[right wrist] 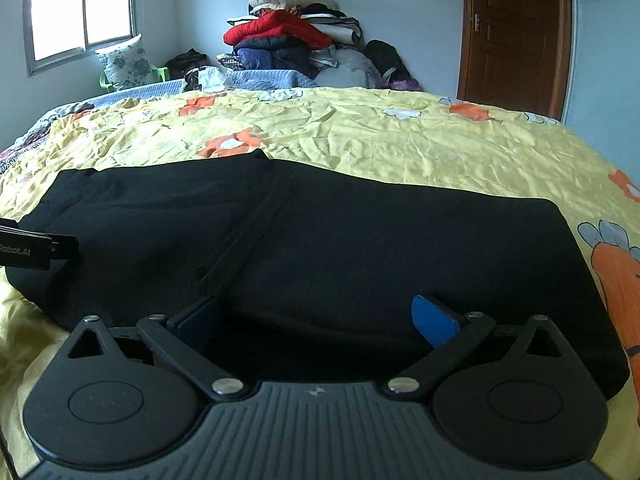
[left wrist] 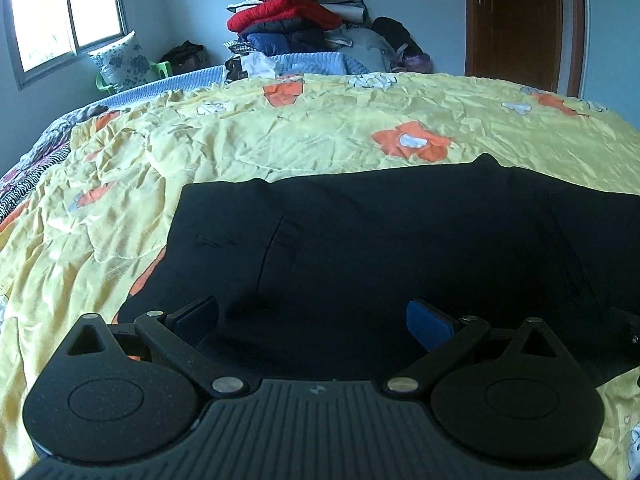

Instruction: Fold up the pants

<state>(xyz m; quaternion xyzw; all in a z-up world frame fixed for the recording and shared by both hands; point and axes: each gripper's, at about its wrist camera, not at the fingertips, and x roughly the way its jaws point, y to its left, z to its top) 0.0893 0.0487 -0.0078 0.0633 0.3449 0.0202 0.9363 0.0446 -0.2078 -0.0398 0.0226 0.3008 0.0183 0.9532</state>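
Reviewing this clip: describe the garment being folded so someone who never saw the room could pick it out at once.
Start at the bed with the crumpled yellow flowered bedspread that fills the room. On its near side lie the black pants, spread flat just ahead of both grippers. They are the only plain dark garment on the bedspread; the other clothes sit in a pile against the far wall.

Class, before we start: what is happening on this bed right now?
A person is folding a pair of black pants on a bed covered with a yellow flowered sheet, using a handheld gripper in each hand. The pants lie flat in a folded, roughly rectangular shape. Both the left gripper and the right gripper sit low over the near edge of the pants with jaws wide open, gripping nothing. A pile of clothes sits beyond the bed.
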